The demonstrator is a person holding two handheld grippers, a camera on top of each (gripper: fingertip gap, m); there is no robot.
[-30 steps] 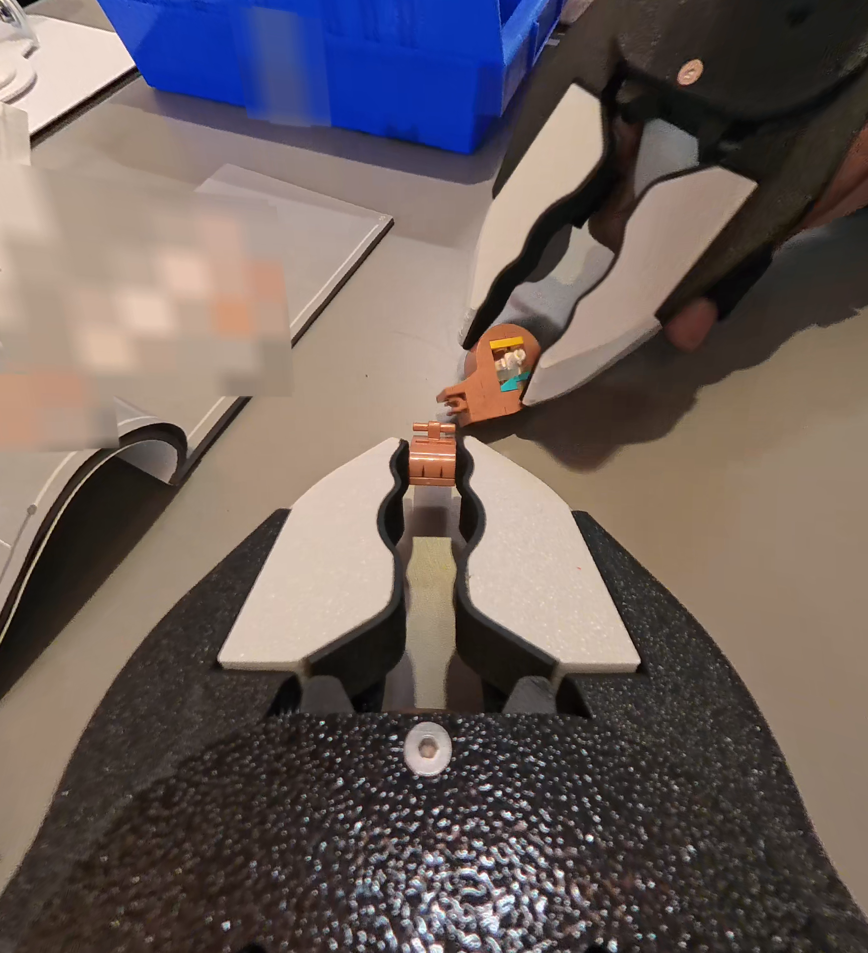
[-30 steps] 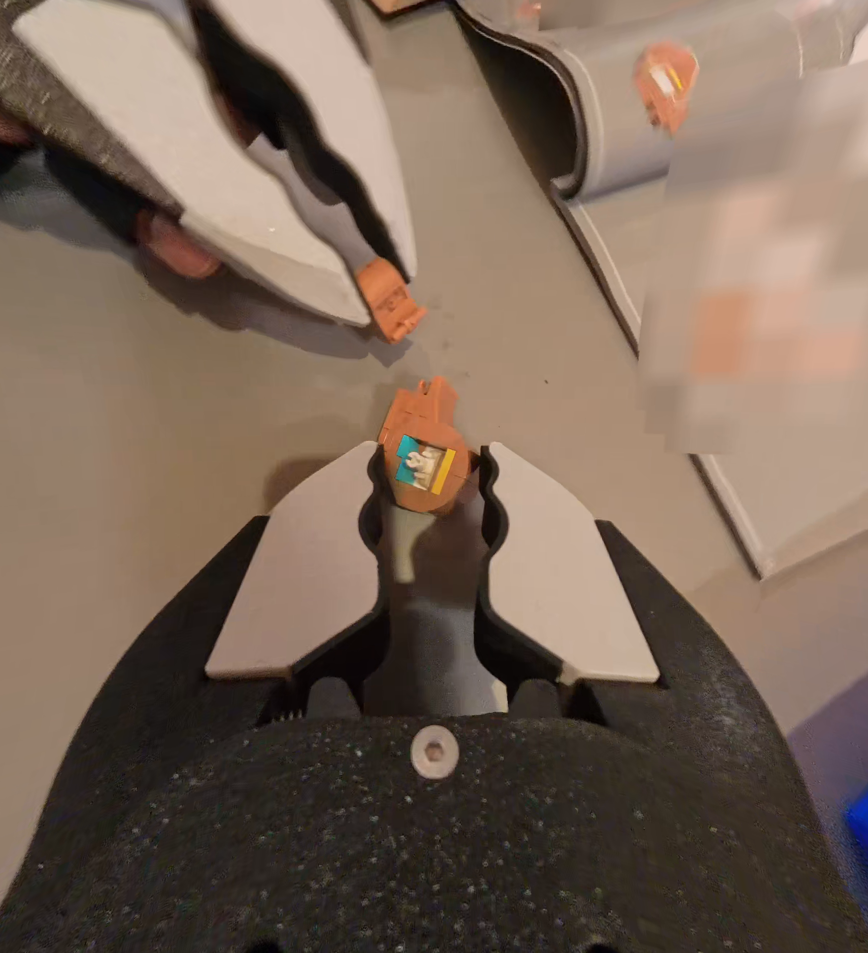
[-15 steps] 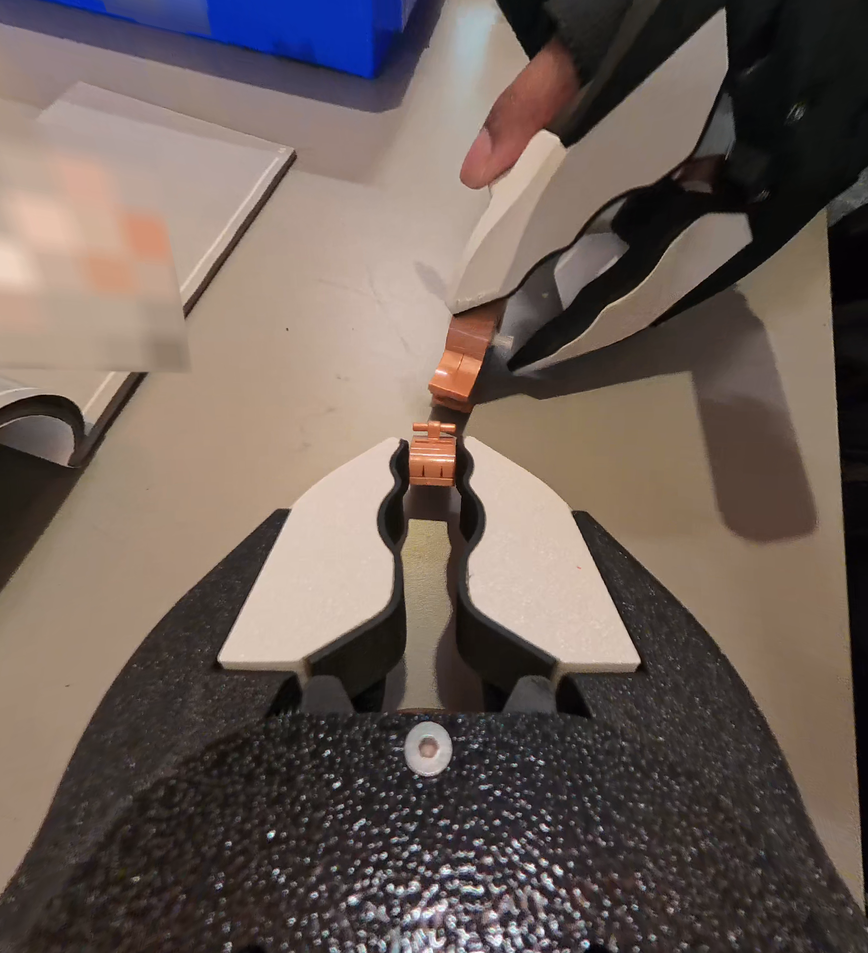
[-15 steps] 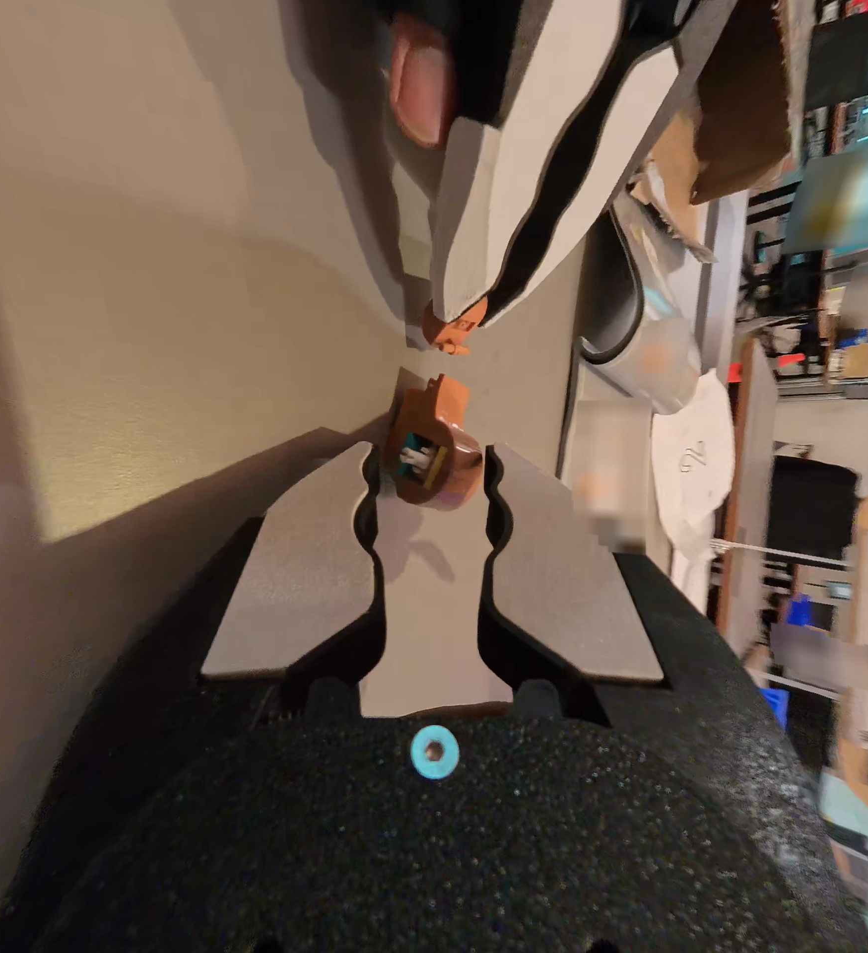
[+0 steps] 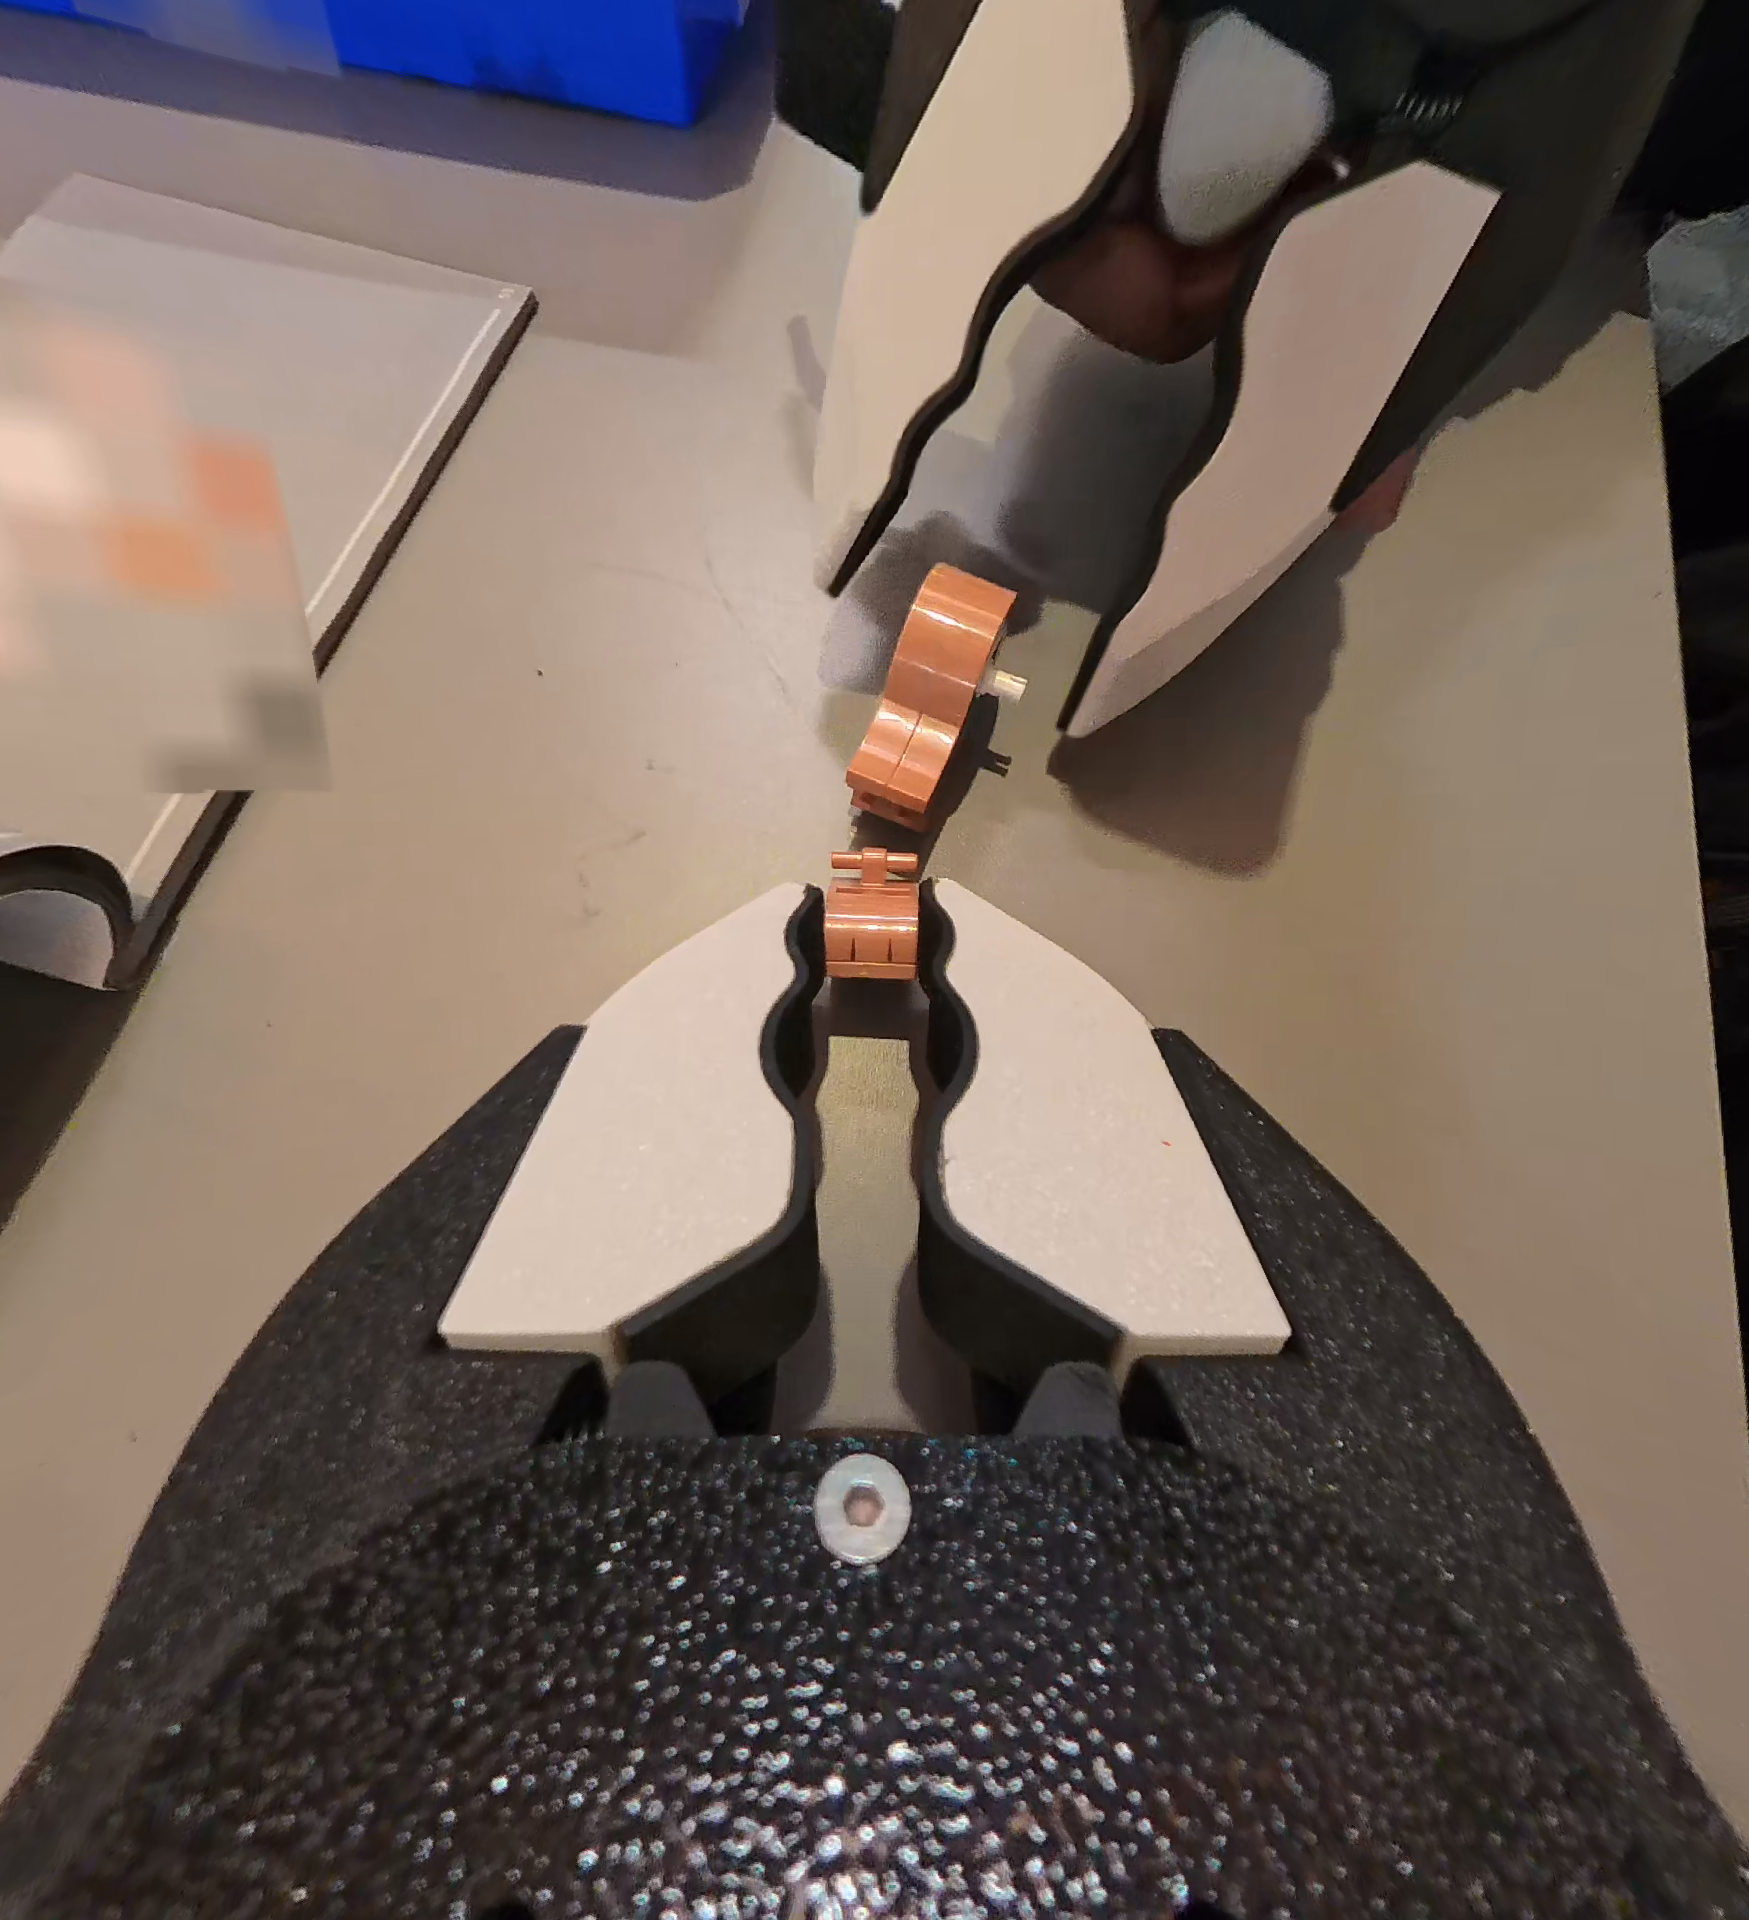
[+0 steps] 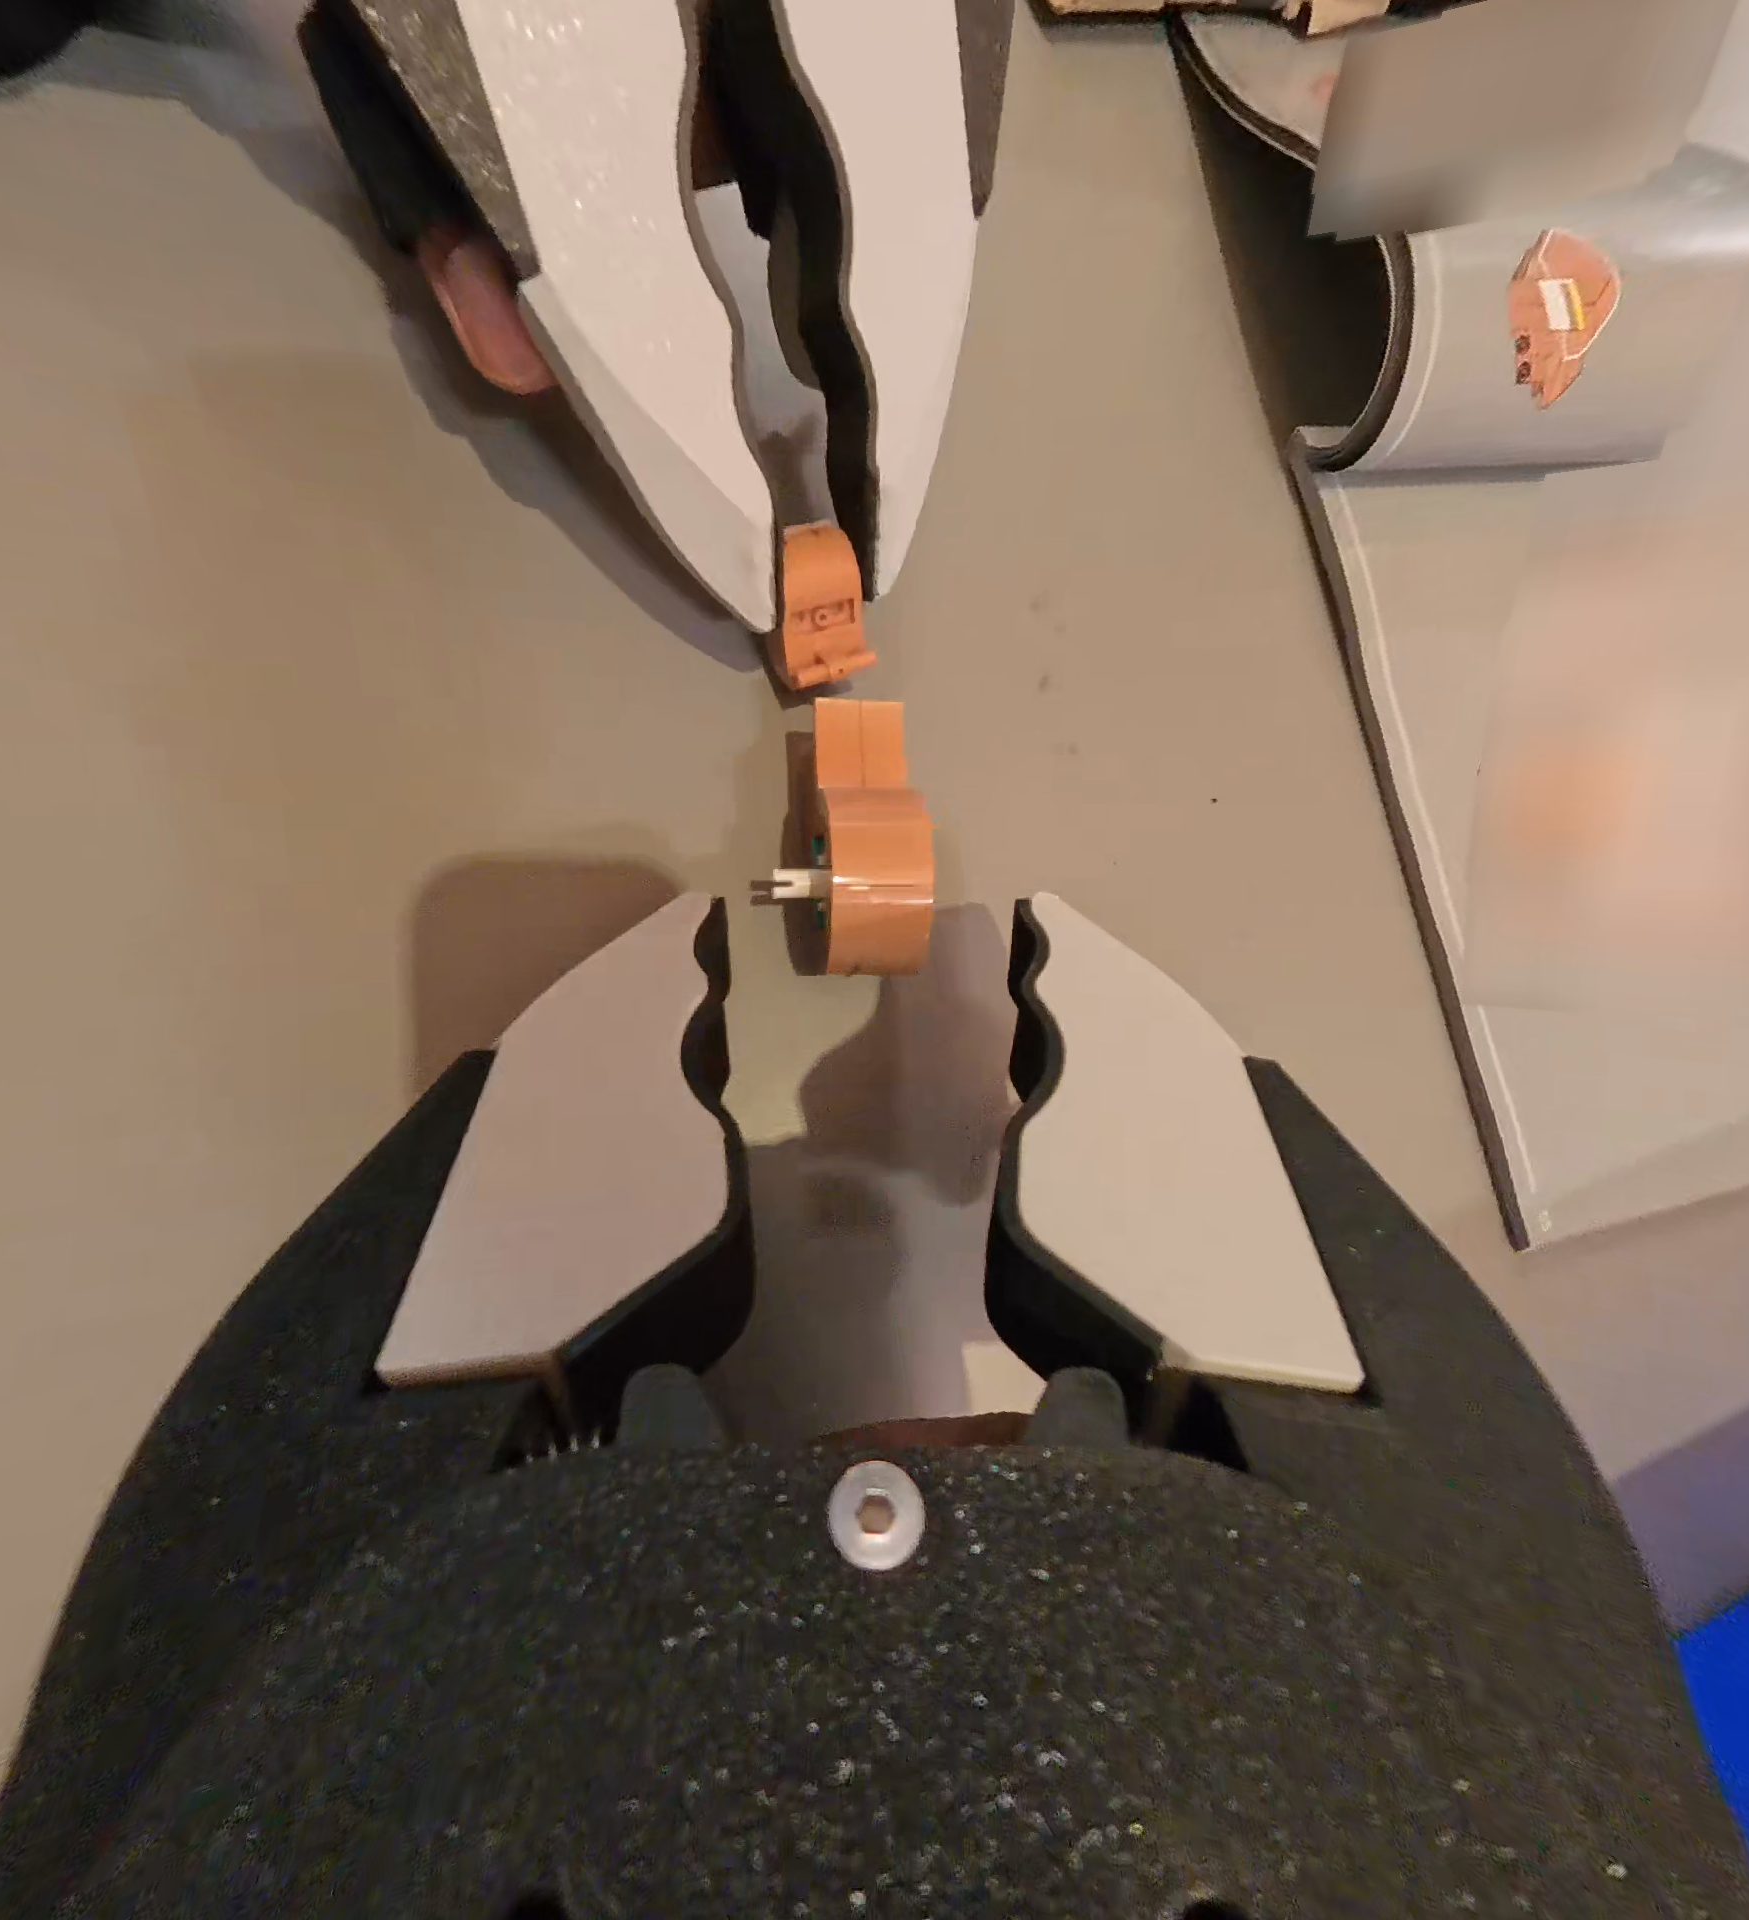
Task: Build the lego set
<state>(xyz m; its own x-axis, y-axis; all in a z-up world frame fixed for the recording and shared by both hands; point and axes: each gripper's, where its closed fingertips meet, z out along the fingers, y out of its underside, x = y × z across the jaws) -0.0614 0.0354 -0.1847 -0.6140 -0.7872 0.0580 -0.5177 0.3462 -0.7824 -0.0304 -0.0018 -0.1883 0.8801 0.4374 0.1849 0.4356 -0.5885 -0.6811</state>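
My left gripper [image 5: 872,935] is shut on a small brown brick piece [image 5: 870,940] with a bar at its front, just above the grey table [image 5: 537,987]. It also shows in the right wrist view [image 6: 820,608], with the piece [image 6: 816,608] between its tips. A larger rounded brown brick assembly [image 5: 927,691] stands on edge on the table just beyond that piece, with a white peg sticking out of its side. My right gripper [image 6: 865,925] is open, with the assembly [image 6: 865,878] between its tips and neither pad touching it. The right gripper also shows in the left wrist view [image 5: 963,644].
An open booklet [image 5: 226,436] lies at the left, also in the right wrist view [image 6: 1576,727], with a curled page. A blue bin [image 5: 496,52] stands at the back. The table's right edge [image 5: 1680,935] is close by. About 6 cm separates my left fingertips from my right.
My right gripper has opened and let go of the rounded brown assembly, which now stands on the table. The left gripper keeps its hold on the small piece.
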